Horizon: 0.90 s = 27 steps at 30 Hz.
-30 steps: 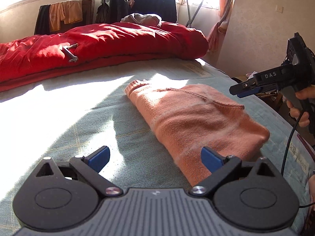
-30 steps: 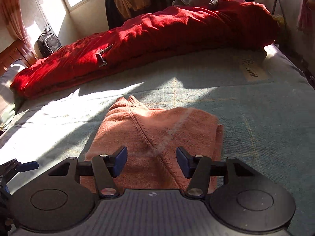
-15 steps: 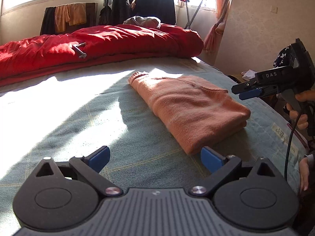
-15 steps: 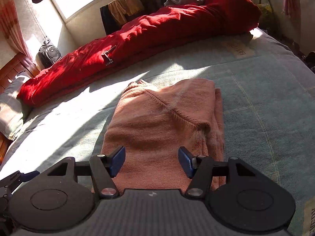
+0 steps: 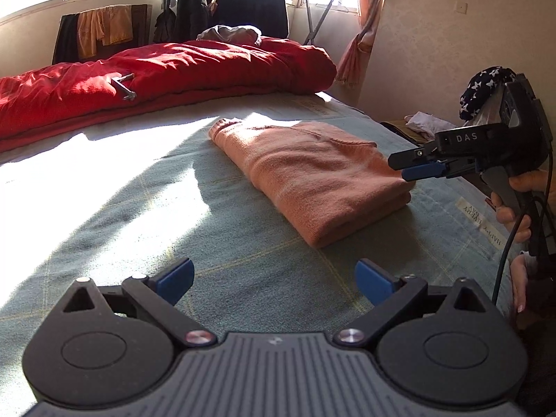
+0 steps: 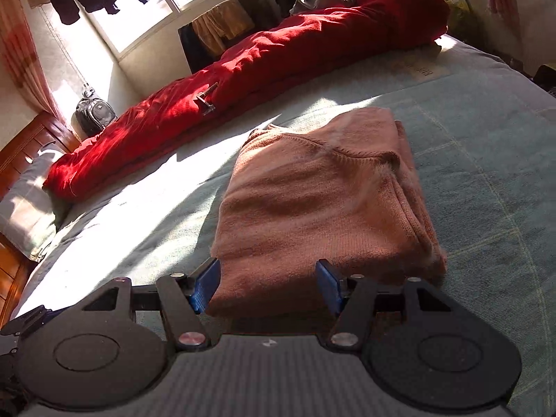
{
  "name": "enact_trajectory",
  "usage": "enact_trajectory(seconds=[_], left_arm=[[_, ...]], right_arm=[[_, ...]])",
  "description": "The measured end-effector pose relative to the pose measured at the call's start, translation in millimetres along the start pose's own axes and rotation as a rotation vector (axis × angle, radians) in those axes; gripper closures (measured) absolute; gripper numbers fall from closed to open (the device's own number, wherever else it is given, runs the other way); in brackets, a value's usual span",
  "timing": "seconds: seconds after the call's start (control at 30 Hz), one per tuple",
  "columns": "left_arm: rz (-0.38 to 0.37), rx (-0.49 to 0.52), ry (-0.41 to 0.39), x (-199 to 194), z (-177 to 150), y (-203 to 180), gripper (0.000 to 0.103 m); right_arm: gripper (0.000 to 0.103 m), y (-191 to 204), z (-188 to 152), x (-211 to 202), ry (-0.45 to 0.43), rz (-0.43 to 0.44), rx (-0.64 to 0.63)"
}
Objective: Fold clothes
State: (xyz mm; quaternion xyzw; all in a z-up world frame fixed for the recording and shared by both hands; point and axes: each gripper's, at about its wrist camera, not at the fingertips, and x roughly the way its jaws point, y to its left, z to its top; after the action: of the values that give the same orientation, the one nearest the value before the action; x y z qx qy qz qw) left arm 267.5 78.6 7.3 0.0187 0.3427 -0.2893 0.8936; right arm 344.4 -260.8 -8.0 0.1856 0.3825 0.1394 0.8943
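A salmon-pink knitted sweater lies folded into a thick rectangle on the grey-green bedspread. My left gripper is open over bare bedspread, a short way in front of the sweater's corner, with nothing between its fingers. A hand holds my right gripper at the sweater's right-hand edge. In the right wrist view the right gripper is open, and the sweater has its near edge lying between the blue fingertips, which are not closed on it.
A rolled red duvet with a small metal part on it runs along the far side of the bed. Dark jackets hang on a rack behind it. A pillow and a backpack are at the left. Clutter lies past the bed's right edge.
Both grippers have drawn back from the sweater: it now sits farther off in the left view, and its near edge shows at the right fingertips. The sweater itself stays folded and still.
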Motion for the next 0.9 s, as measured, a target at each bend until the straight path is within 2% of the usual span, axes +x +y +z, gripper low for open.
enact_trajectory(seconds=[0.07, 0.17, 0.23, 0.33, 0.5, 0.6, 0.7, 0.9], left_arm=[[-0.043, -0.008, 0.008, 12.9, 5.3, -2.5, 0.004], [-0.037, -0.046, 0.031, 31.5, 16.9, -8.5, 0.004], [-0.032, -0.067, 0.031, 36.6, 23.8, -14.3, 0.004], [-0.027, -0.089, 0.029, 39.3, 31.0, -25.2, 0.004], [0.038, -0.099, 0.061, 43.2, 36.9, -47.7, 0.004], [0.075, -0.089, 0.085, 46.8, 41.4, -60.4, 0.004], [0.09, -0.092, 0.076, 49.5, 51.2, -70.8, 0.004], [0.089, -0.078, 0.093, 53.3, 65.0, -81.3, 0.004]], right_arm=[[0.038, 2.9, 4.8, -1.2, -0.013, -0.026, -0.043], [0.038, 5.2, 16.8, 4.4, 0.003, -0.086, -0.139], [0.038, 0.0, 27.2, 13.6, 0.029, -0.084, -0.183], [0.038, -12.9, 36.1, 31.7, 0.07, -0.032, -0.209], [0.037, -49.9, 28.1, 62.7, 0.155, 0.015, -0.186], [0.037, -71.4, 21.2, 58.5, 0.131, 0.101, -0.143], [0.037, -80.8, 22.2, 52.6, 0.119, 0.15, -0.129], [0.036, -86.6, 20.9, 53.1, 0.103, 0.192, -0.117]])
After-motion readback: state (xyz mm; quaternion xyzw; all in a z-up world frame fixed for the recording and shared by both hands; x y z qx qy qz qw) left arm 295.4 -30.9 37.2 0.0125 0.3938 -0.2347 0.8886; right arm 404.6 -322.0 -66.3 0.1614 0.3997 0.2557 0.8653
